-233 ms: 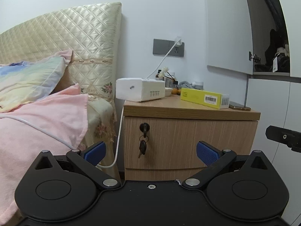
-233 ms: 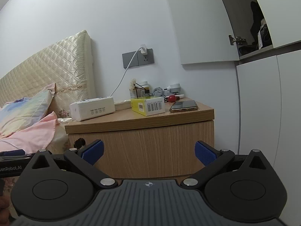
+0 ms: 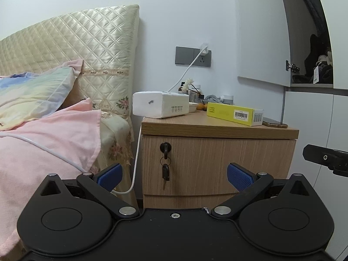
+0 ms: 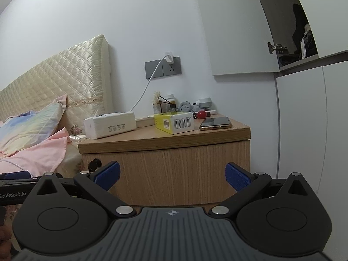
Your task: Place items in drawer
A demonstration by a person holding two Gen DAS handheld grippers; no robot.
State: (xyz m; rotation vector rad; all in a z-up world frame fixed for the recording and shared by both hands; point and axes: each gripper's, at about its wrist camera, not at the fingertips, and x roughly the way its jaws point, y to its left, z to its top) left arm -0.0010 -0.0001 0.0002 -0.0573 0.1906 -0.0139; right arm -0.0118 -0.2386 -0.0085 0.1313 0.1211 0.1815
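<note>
A wooden bedside cabinet stands ahead with its drawer front (image 3: 228, 165) (image 4: 174, 171) closed; a key (image 3: 164, 150) sits in the lock with a second key hanging below. On top lie a yellow box (image 3: 233, 113) (image 4: 174, 122), a white tissue pack (image 3: 159, 107) (image 4: 109, 125) and a phone (image 4: 215, 123) (image 3: 274, 123). My left gripper (image 3: 174, 175) is open and empty, a short way in front of the drawer. My right gripper (image 4: 171, 174) is open and empty too, facing the drawer front from the right.
A bed with pink blanket (image 3: 43, 143) and quilted headboard (image 3: 87, 43) lies left of the cabinet. A white cable (image 3: 136, 152) hangs from the wall socket (image 3: 203, 56). Small bottles and a red ball (image 4: 201, 114) crowd the back. White wardrobe doors (image 4: 304, 119) stand right.
</note>
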